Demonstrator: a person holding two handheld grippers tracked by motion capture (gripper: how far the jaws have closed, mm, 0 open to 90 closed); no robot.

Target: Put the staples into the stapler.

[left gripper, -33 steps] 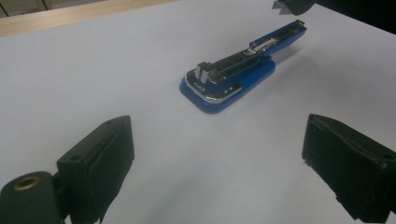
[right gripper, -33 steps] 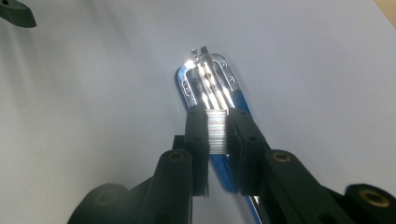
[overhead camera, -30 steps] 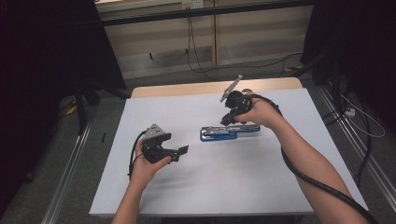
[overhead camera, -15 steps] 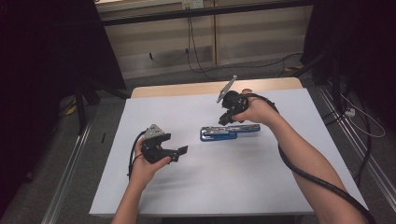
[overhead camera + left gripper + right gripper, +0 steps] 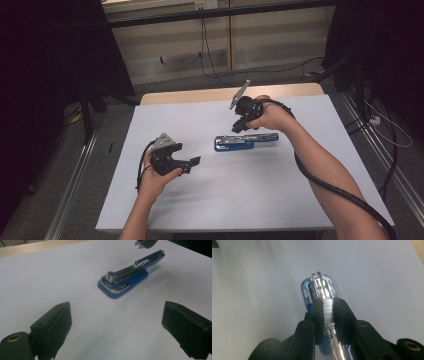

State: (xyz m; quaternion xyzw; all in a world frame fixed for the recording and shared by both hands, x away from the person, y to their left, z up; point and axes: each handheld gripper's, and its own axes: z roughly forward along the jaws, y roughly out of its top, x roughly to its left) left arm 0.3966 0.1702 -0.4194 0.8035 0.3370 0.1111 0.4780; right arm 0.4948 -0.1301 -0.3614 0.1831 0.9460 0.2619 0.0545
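One stapler (image 5: 246, 141), mid-table (image 5: 210, 200), nothing crowding it.
Right gripper (image 5: 328, 312) clamped on a staple strip above the open stapler; left gripper (image 5: 115, 327) gapes apart, empty, well left.

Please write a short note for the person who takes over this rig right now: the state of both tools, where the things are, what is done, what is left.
Left tool: open, empty, held above the white table, pointing at the blue and chrome metal stapler.
Right tool: shut on a silver ribbed strip of staples, directly over the stapler.
Stapler: lies flat mid-table, its metal top exposed.
Done: the strip is gripped.
Left: probably lower the strip into the stapler, release, then close it.
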